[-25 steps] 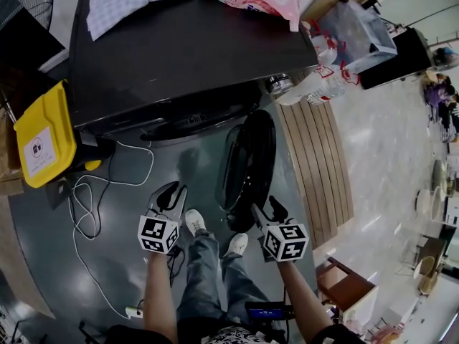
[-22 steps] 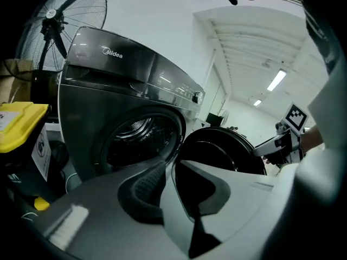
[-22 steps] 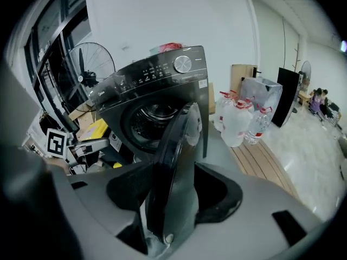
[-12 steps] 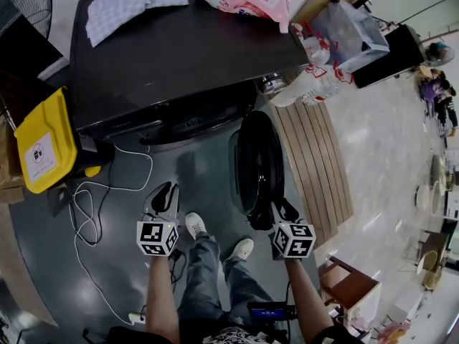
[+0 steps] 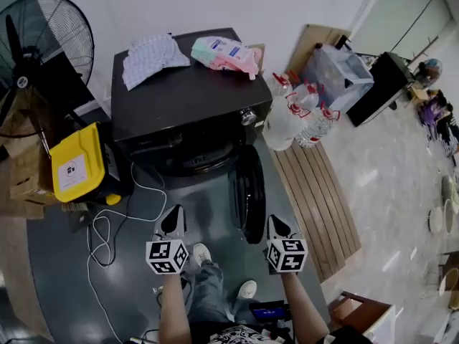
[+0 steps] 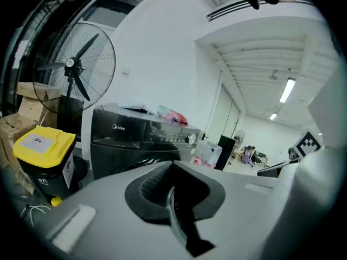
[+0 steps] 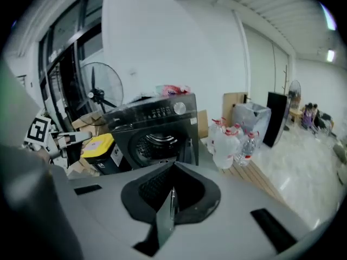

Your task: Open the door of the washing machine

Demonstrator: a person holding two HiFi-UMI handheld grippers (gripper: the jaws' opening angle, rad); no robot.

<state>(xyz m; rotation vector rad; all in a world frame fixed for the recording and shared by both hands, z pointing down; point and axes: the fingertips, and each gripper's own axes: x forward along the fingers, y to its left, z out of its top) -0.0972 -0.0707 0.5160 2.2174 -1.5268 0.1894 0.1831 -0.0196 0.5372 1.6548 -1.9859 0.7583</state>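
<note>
The black washing machine [image 5: 188, 100] stands at the back. Its round door [image 5: 248, 193] hangs swung out toward me, edge-on, and the drum opening [image 7: 153, 142] shows behind it. My left gripper [image 5: 173, 223] hovers left of the door with its jaws shut and nothing between them. On the door's right, close to its lower edge but apart from it, my right gripper [image 5: 278, 227] is also shut and empty. In the left gripper view the machine [image 6: 135, 136] lies ahead of the shut left gripper [image 6: 172, 199]. The right gripper [image 7: 172, 198] points at the machine's front.
A yellow-lidded bin [image 5: 74, 166] and a standing fan [image 5: 43, 49] are left of the machine. Water bottles [image 5: 292, 117] and a wooden slat platform [image 5: 320, 192] are to its right. White cable [image 5: 107, 228] trails on the floor. A cloth [image 5: 147, 56] and pink pack [image 5: 226, 52] lie on top.
Both grippers have risen and their jaws have closed from apart to shut. The view has pulled up and back. The door stays swung open.
</note>
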